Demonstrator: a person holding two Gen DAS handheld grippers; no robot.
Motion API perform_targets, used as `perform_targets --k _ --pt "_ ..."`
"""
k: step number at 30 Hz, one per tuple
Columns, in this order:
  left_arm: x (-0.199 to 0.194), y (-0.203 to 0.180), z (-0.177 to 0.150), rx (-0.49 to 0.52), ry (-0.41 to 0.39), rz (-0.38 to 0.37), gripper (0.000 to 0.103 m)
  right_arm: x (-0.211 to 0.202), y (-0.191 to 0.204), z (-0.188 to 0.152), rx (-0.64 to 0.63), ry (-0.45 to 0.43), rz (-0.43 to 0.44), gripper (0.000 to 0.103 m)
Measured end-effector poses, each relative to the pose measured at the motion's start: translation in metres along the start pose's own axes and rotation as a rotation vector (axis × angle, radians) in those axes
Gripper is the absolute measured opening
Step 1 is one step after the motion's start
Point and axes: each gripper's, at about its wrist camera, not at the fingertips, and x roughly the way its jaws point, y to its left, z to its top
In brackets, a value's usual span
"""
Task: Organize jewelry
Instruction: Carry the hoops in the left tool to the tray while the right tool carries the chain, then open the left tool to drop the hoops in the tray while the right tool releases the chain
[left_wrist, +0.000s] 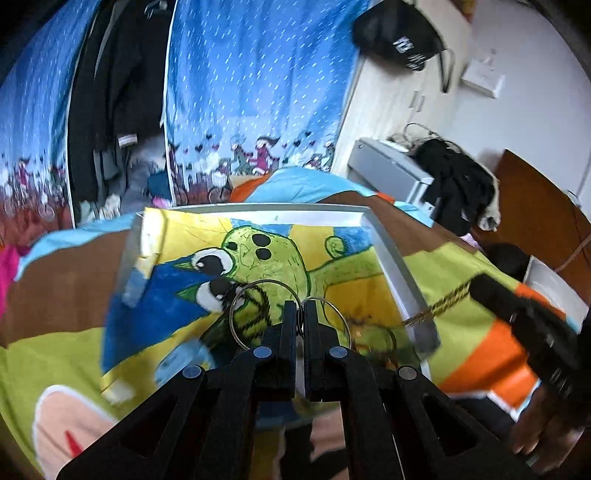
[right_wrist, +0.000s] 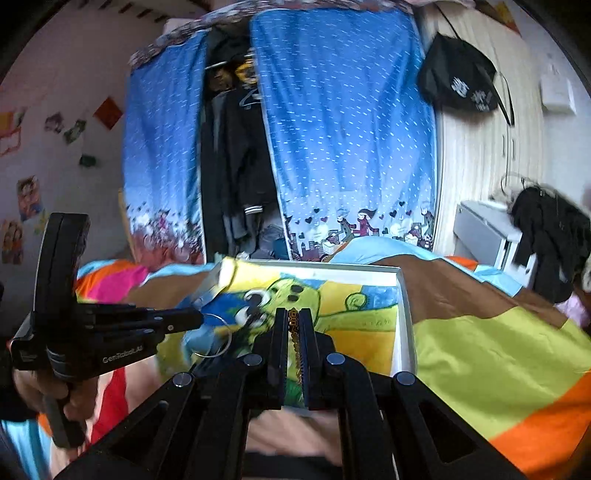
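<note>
A shallow white box (left_wrist: 391, 254) lined with a yellow, green and blue cartoon drawing lies on the bed; it also shows in the right wrist view (right_wrist: 404, 306). My left gripper (left_wrist: 300, 308) is shut on thin silver hoop rings (left_wrist: 258, 295) and holds them over the box; the rings also show in the right wrist view (right_wrist: 218, 336). My right gripper (right_wrist: 293, 314) is shut on a gold and black chain (right_wrist: 294, 332). In the left wrist view the chain (left_wrist: 447, 301) hangs from the right gripper (left_wrist: 480, 286) over the box's right wall.
A colourful quilt (right_wrist: 480, 343) covers the bed. Behind stands a blue fabric wardrobe (right_wrist: 343, 147) with dark clothes in its opening. A grey unit (left_wrist: 388, 166) with black clothes on it stands at the right, by a wooden headboard (left_wrist: 535, 206).
</note>
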Motion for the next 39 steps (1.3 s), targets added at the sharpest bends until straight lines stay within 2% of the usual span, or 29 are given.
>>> perform_targets --k 4,8,14,21,23,25,27,30,32,34,36,39 --pt "0.036 0.010 0.008 -0.036 0.063 0.003 0.001 0.033 -0.032 -0.014 0.092 0.037 -0.017 0.006" --pt "0.062 0.012 0.003 -0.019 0.115 0.012 0.001 0.053 -0.056 -0.038 0.143 0.078 -0.040 0.006" --pt "0.079 0.009 -0.008 0.039 0.123 0.012 0.001 0.066 -0.066 -0.060 0.124 0.101 -0.068 0.006" --pt "0.085 0.003 -0.011 0.053 0.120 0.008 0.004 0.078 -0.068 -0.070 0.143 0.130 -0.076 0.006" --pt "0.084 0.002 -0.010 0.055 0.116 0.017 0.016 0.080 -0.070 -0.071 0.152 0.139 -0.086 0.007" --pt "0.079 0.002 -0.010 0.045 0.094 0.038 0.057 0.079 -0.071 -0.072 0.156 0.145 -0.096 0.012" --pt "0.070 0.003 -0.009 0.017 0.058 0.058 0.061 0.076 -0.072 -0.071 0.159 0.138 -0.103 0.030" --pt "0.060 0.006 -0.004 -0.029 0.048 0.062 0.062 0.068 -0.074 -0.066 0.173 0.123 -0.110 0.036" --pt "0.050 0.004 -0.001 -0.049 0.029 0.078 0.069 0.060 -0.075 -0.062 0.179 0.112 -0.129 0.042" --pt "0.034 0.000 0.001 -0.065 -0.011 0.096 0.080 0.049 -0.076 -0.057 0.191 0.091 -0.147 0.055" --pt "0.021 -0.002 0.001 -0.073 -0.032 0.111 0.091 0.040 -0.078 -0.053 0.212 0.068 -0.151 0.078" --pt "-0.005 -0.006 -0.001 -0.078 -0.082 0.122 0.095 0.020 -0.077 -0.045 0.227 0.019 -0.130 0.084"
